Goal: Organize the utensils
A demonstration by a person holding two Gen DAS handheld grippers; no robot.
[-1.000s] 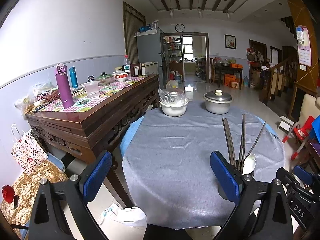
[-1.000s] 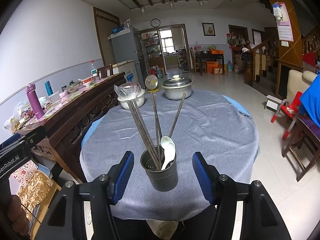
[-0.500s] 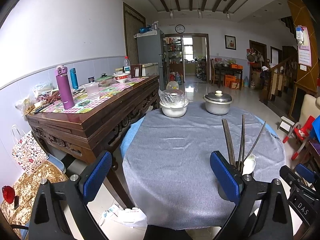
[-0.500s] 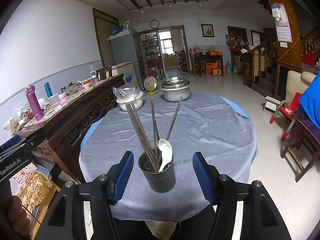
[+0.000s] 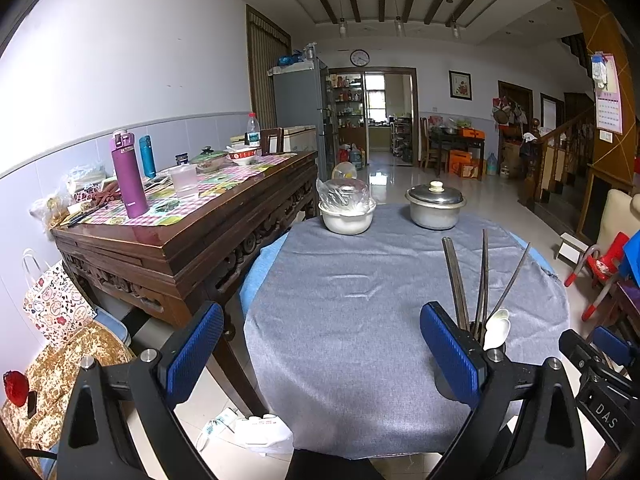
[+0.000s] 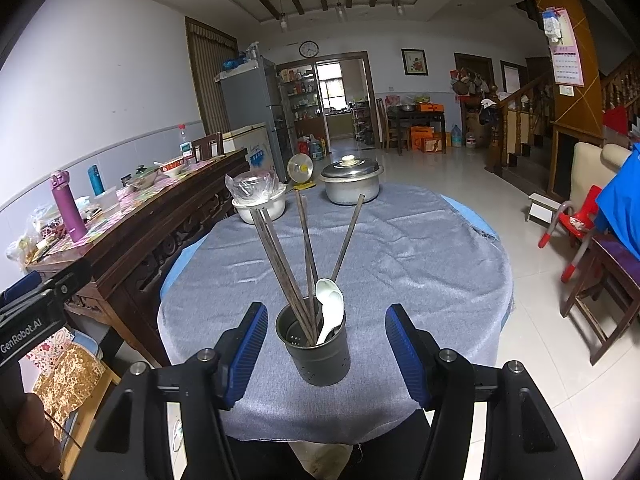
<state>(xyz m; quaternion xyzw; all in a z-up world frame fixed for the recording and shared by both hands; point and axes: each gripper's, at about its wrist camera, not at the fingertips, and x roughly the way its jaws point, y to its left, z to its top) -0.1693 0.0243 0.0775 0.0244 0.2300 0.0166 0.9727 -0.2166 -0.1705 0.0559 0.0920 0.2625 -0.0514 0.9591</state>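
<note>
A dark perforated metal utensil holder [image 6: 314, 350] stands near the front edge of the round table covered with a grey cloth [image 6: 420, 248]. It holds several dark chopsticks [image 6: 306, 248] and a white spoon [image 6: 330, 308]. My right gripper [image 6: 326, 354] is open, its blue pads on either side of the holder and apart from it. My left gripper [image 5: 320, 356] is open and empty over the table's front left. In the left wrist view the chopsticks [image 5: 482, 280] and spoon [image 5: 496, 328] show behind the right finger, which hides the holder.
A white bowl with plastic wrap [image 5: 347, 216] and a lidded metal pot [image 5: 435, 206] stand at the table's far side. A carved wooden sideboard [image 5: 180, 236] with bottles stands to the left. A red chair [image 6: 572, 224] and a wooden stool [image 6: 600, 284] stand to the right.
The right gripper has drawn back a little from the holder, which now sits slightly farther between the pads. The left gripper has barely moved.
</note>
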